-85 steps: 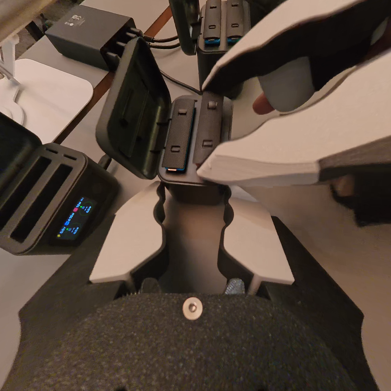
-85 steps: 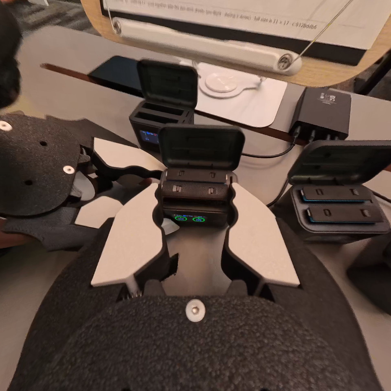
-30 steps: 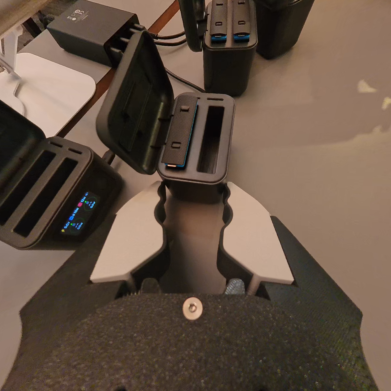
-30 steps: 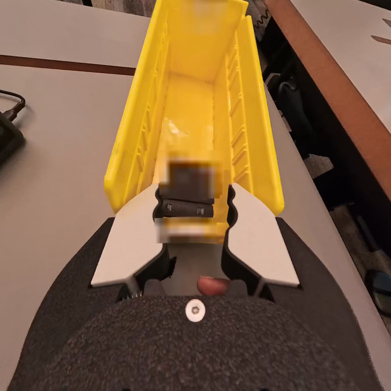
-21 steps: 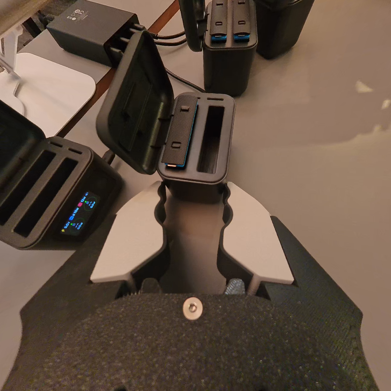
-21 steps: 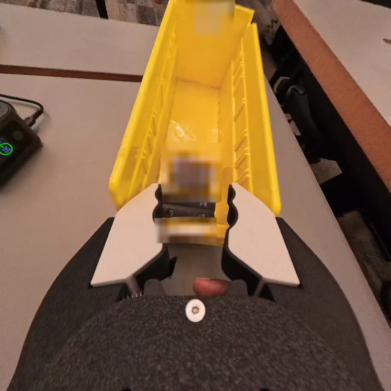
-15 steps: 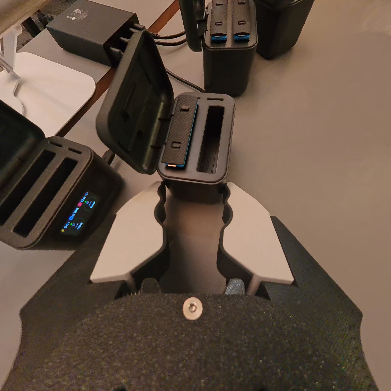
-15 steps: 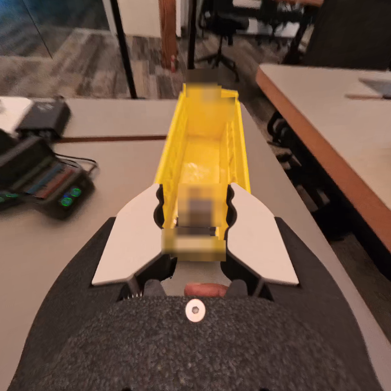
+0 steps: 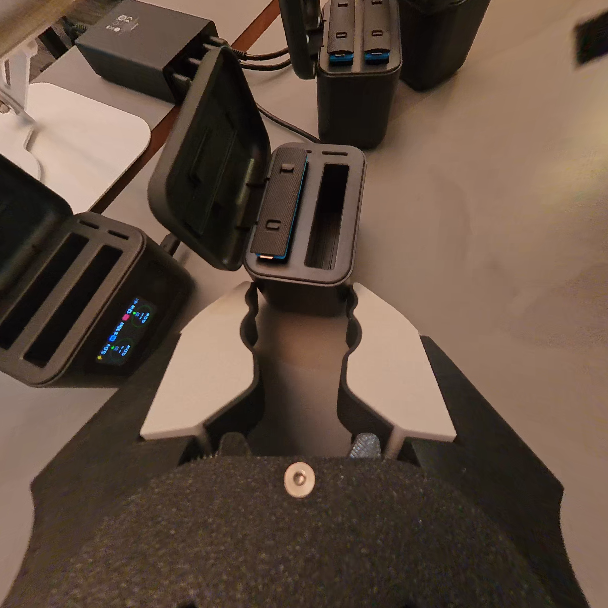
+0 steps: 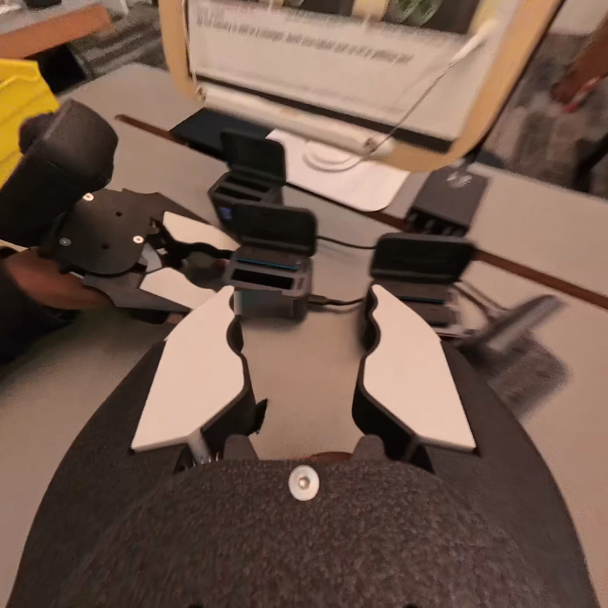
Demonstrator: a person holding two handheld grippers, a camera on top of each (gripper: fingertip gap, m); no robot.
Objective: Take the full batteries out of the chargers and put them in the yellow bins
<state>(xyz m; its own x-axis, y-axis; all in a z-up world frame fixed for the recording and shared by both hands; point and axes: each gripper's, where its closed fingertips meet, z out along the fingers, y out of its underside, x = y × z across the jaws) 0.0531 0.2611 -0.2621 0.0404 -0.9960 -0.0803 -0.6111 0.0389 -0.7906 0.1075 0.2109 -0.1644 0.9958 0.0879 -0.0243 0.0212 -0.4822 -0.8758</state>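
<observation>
A: On the table, the left gripper (image 9: 301, 292) clamps the open charger (image 9: 304, 279); one battery (image 9: 279, 205) sits in its left slot.

B: The right gripper (image 10: 301, 292), spread wide and empty, probably must close on that battery next, then carry it to the yellow bin (image 10: 19, 108).

- Grey table top (image 9: 477, 246) under and ahead of both tools; matt, warm dim light, soft pale patches of glare to the right.
- Brown seam strip (image 10: 543, 273) crosses the table ahead, left to right.
- Rounded wooden-framed board (image 10: 329, 65) stands beyond the seam, a sheet with print on it.
- White flat base (image 9: 82, 141) ahead-left on the table.
- Second brown-edged table (image 10: 49, 26) far ahead-left; patterned dark floor (image 10: 131, 42) beside it, blurred.
</observation>
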